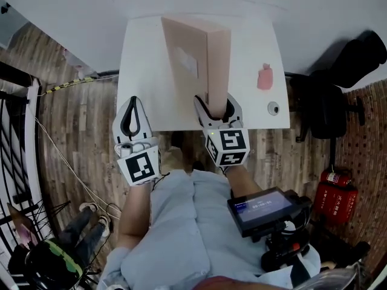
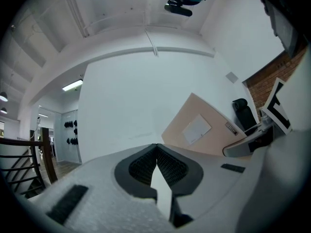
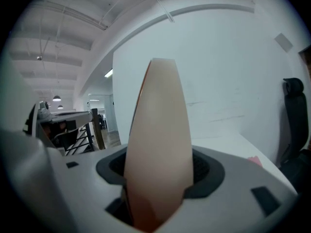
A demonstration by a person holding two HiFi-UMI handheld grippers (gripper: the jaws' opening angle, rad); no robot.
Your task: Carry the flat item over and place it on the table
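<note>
A flat beige cardboard box (image 1: 196, 53) with a white label stands on edge over the white table (image 1: 142, 71). My right gripper (image 1: 216, 110) is shut on its near edge. In the right gripper view the box (image 3: 158, 140) fills the space between the jaws. I cannot tell whether its lower edge touches the tabletop. My left gripper (image 1: 129, 118) hangs at the table's near edge, left of the box, with its jaws shut on nothing. The left gripper view shows the pads (image 2: 146, 164) meeting at their tips and the box (image 2: 201, 127) off to the right.
On the table's right side lie a pink item (image 1: 265, 77) and a small round object (image 1: 274, 108). A black office chair (image 1: 329, 104) stands right of the table, with red fire extinguishers (image 1: 332, 192) nearer. A black stair railing (image 1: 15, 132) runs along the left.
</note>
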